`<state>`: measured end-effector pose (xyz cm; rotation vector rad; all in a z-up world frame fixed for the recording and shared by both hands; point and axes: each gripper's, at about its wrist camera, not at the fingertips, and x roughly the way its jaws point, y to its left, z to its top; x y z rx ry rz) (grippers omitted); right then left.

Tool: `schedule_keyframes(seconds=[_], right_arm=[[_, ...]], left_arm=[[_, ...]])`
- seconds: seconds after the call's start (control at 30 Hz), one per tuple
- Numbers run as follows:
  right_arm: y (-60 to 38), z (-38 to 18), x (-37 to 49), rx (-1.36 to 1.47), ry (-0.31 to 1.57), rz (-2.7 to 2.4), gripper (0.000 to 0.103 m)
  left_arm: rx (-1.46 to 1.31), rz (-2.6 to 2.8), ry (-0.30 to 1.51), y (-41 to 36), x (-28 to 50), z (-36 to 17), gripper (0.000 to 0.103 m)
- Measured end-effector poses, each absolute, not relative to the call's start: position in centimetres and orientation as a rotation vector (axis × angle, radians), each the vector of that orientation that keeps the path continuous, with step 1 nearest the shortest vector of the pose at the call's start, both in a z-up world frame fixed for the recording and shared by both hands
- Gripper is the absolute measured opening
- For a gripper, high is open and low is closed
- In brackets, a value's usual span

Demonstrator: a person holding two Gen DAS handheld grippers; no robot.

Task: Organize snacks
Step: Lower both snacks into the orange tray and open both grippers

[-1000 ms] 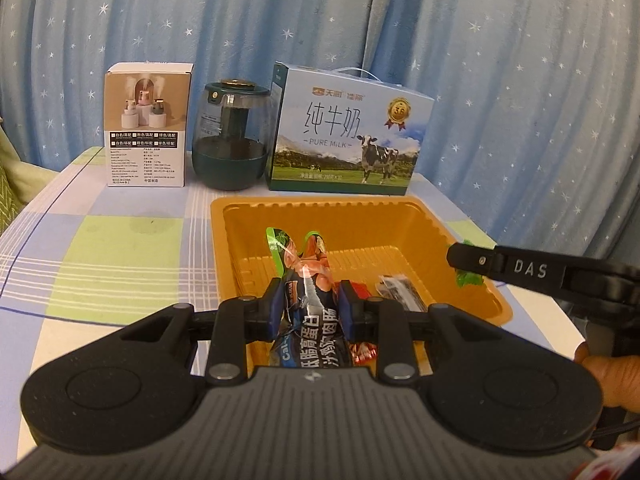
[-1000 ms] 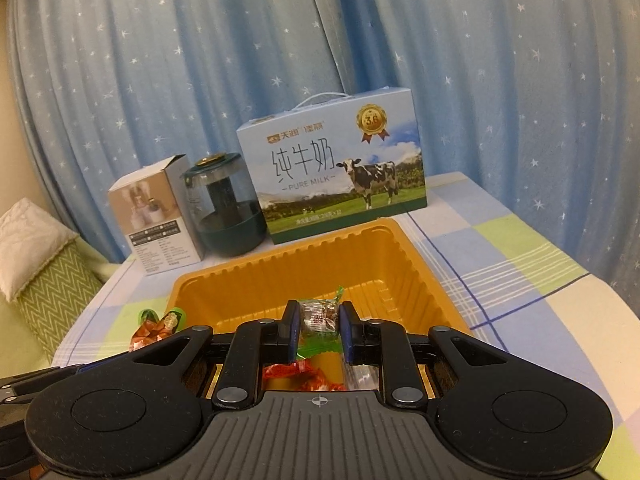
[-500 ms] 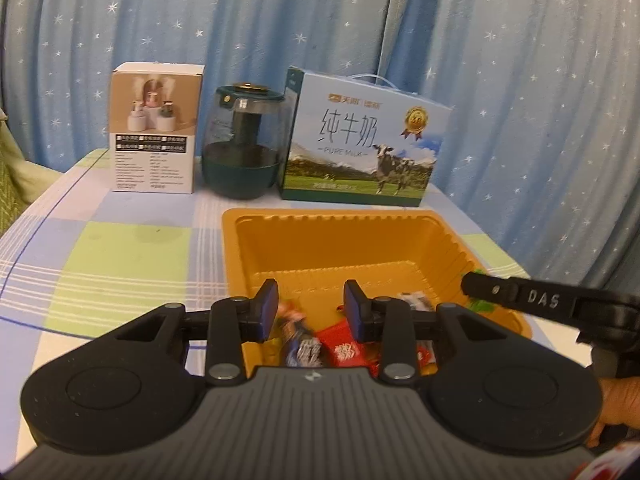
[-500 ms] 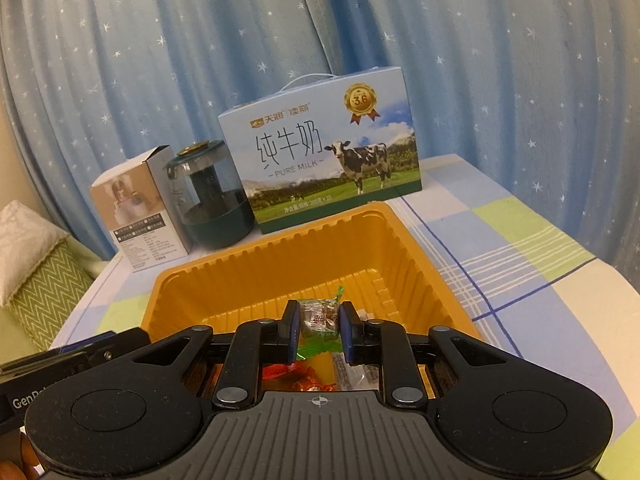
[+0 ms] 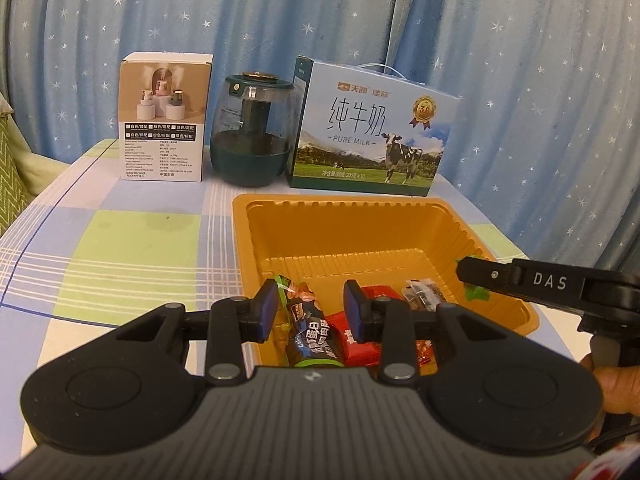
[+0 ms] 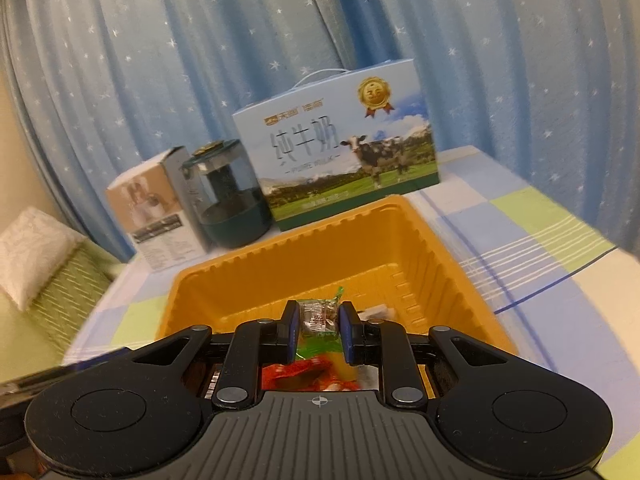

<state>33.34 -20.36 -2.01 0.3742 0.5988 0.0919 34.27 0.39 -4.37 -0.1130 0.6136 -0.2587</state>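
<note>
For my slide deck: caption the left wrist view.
Open left hand-held gripper above snack packets lying in the orange tray.

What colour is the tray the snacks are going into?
Orange. The tray shows most clearly in the left wrist view.

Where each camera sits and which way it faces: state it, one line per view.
Left wrist: on the left hand-held gripper, open over the orange tray; facing the milk box; the right hand-held gripper and the person's hand show at right.
Right wrist: on the right hand-held gripper, shut on a green-wrapped candy; facing the same tray and box.
Shared: tray, milk box, dark jar, white carton.
</note>
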Motion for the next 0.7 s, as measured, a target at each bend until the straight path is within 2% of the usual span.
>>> schedule_keyframes(seconds=[0.03, 0.07, 0.1, 0.7], right_arm=[[-20.5, -2.1, 33.3, 0.385, 0.597, 0.087, 0.032], [-20.6, -2.1, 33.3, 0.396, 0.591, 0.083, 0.053], [-20.8, -2.0, 33.2, 0.411, 0.584, 0.08, 0.059], [-21.7, -1.7, 32.6, 0.394, 0.577, 0.025, 0.06]], left_arm=[[-0.113, -0.257, 0.618, 0.4, 34.3, -4.4, 0.033], [-0.114, -0.254, 0.621, 0.5, 34.3, -4.4, 0.034], [-0.115, -0.251, 0.623, 0.5, 34.3, -4.5, 0.034], [-0.104, -0.259, 0.624, 0.2, 33.9, -4.5, 0.036]])
